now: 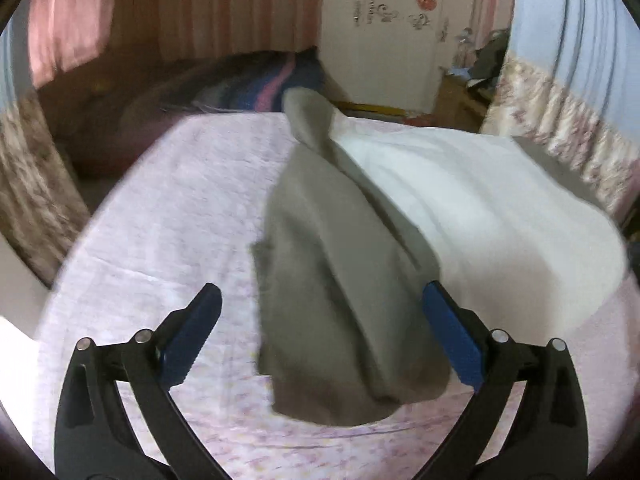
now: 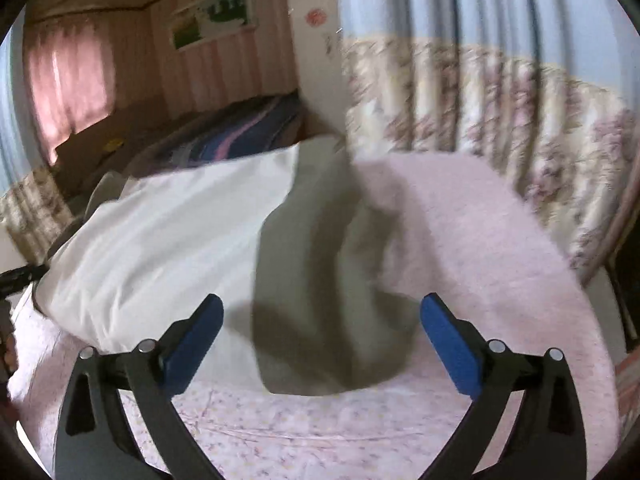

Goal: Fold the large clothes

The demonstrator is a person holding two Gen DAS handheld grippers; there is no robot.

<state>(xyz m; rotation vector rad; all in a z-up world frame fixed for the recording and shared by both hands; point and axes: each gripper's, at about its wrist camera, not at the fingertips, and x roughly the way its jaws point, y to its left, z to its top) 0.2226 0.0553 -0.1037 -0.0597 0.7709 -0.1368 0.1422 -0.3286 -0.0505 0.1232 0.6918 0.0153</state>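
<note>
On the bed (image 1: 168, 208), over its pink floral sheet, lies a white garment (image 1: 480, 208) with a grey-olive panel (image 1: 332, 288) turned in along each side, most likely sleeves or side flaps laid lengthwise over the body. The left tool (image 1: 320, 332) and the right tool (image 2: 320, 336) both hover above the near hem with jaws spread wide and nothing between them. By my reading the side folds are in place, though blur hides how neat they are; folding the length over, probably more than once, is left.
</note>
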